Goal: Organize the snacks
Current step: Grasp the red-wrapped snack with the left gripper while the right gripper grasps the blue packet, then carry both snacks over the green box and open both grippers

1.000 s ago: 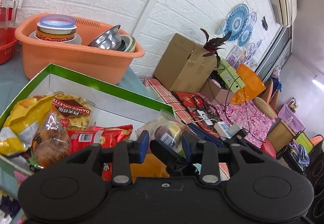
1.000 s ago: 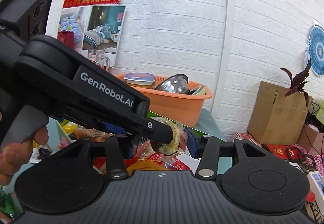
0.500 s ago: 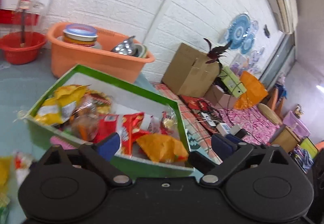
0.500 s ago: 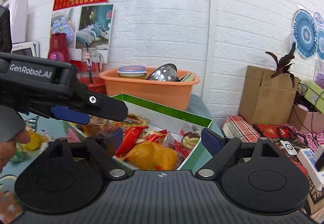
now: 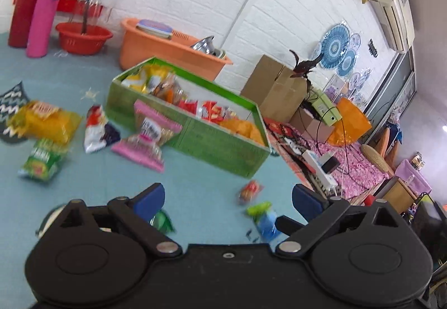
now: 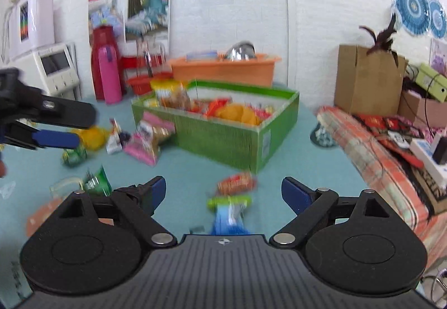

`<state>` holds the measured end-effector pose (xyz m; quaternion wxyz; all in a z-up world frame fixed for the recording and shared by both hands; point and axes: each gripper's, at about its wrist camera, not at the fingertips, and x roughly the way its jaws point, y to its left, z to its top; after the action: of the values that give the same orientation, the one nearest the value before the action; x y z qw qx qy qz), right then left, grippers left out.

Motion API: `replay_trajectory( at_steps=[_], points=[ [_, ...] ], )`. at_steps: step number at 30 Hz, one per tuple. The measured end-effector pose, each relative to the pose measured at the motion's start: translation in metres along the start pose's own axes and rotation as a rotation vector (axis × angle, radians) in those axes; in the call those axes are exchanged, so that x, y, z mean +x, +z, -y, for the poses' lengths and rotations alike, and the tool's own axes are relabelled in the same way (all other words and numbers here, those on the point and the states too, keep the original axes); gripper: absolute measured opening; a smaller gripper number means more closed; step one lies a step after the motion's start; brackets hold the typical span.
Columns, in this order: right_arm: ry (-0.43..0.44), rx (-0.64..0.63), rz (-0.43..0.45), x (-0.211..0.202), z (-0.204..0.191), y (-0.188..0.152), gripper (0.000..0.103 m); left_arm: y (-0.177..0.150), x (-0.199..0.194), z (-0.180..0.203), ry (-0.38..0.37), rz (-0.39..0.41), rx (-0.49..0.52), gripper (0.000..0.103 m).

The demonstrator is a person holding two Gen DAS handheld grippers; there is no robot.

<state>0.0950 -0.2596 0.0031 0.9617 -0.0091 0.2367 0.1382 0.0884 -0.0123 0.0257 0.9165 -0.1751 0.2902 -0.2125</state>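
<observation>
Green box (image 5: 223, 147): one, snack-filled; two tools, left (image 5: 227, 201) and right (image 6: 223, 193), both wide, empty.

Green box (image 5: 212, 147), white inside; orange tub (image 5: 156, 43); teal table (image 5: 201, 191); pink-edged packet (image 5: 145, 141); yellow bag (image 5: 44, 121); pink flask (image 5: 42, 18); blue-padded black claws.

Green box (image 5: 212, 141): matt card. Snack packets (image 5: 145, 138): glossy plastic film. Orange tub (image 5: 156, 49): smooth plastic. Bowl (image 6: 241, 50): shiny metal. Carton (image 6: 366, 80): matt cardboard.
</observation>
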Motion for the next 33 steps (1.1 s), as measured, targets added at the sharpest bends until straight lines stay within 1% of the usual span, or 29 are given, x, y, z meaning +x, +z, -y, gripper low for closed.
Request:
replay_trajectory(
  at_steps=[4, 7, 8, 9, 10, 14, 15, 16, 17, 18, 21, 23, 25, 27, 30, 33],
  points=[
    [-0.040, -0.033, -0.077, 0.021, -0.001, -0.010, 0.103, -0.011, 0.004, 0.002, -0.014, -0.032, 0.010, 0.103],
    [-0.043, -0.031, -0.113, 0.032, -0.001, -0.015, 0.103, -0.008, 0.014, 0.013, -0.035, -0.046, 0.060, 0.103],
    [-0.038, -0.024, -0.126, 0.034, 0.000, -0.017, 0.095, -0.007, 0.020, 0.017, -0.041, -0.051, 0.081, 0.103],
    [-0.034, -0.019, -0.137, 0.035, 0.001, -0.018, 0.072, -0.006, 0.027, 0.021, -0.046, -0.061, 0.100, 0.103],
    [-0.033, -0.013, -0.148, 0.034, 0.002, -0.021, 0.074, -0.004, 0.036, 0.024, -0.054, -0.074, 0.115, 0.103],
    [-0.037, -0.002, -0.139, 0.020, 0.009, -0.025, 0.072, 0.005, 0.083, 0.041, -0.089, -0.135, 0.177, 0.103],
    [-0.036, 0.011, -0.134, 0.016, 0.012, -0.027, 0.072, 0.007, 0.095, 0.044, -0.088, -0.152, 0.184, 0.097],
    [-0.036, 0.025, -0.128, 0.012, 0.015, -0.028, 0.072, 0.007, 0.108, 0.046, -0.084, -0.174, 0.190, 0.089],
    [-0.039, 0.037, -0.123, 0.008, 0.018, -0.029, 0.073, 0.008, 0.121, 0.049, -0.088, -0.190, 0.201, 0.085],
    [-0.041, 0.047, -0.118, 0.004, 0.020, -0.031, 0.073, 0.008, 0.133, 0.051, -0.085, -0.200, 0.214, 0.076],
    [-0.045, 0.070, -0.114, -0.003, 0.027, -0.037, 0.073, 0.008, 0.159, 0.057, -0.054, -0.211, 0.252, 0.072],
    [-0.052, 0.080, -0.115, -0.004, 0.032, -0.040, 0.073, 0.006, 0.173, 0.057, -0.029, -0.238, 0.261, 0.074],
    [-0.051, 0.092, -0.112, -0.004, 0.035, -0.040, 0.073, 0.002, 0.182, 0.055, -0.020, -0.262, 0.263, 0.073],
    [-0.045, 0.099, -0.107, -0.003, 0.037, -0.040, 0.073, 0.000, 0.184, 0.052, -0.001, -0.251, 0.271, 0.065],
    [-0.032, 0.088, -0.100, 0.002, 0.035, -0.040, 0.072, -0.001, 0.180, 0.050, -0.005, -0.250, 0.257, 0.065],
    [-0.018, 0.079, -0.098, 0.004, 0.034, -0.039, 0.072, 0.000, 0.168, 0.044, -0.032, -0.251, 0.211, 0.065]
  ],
)
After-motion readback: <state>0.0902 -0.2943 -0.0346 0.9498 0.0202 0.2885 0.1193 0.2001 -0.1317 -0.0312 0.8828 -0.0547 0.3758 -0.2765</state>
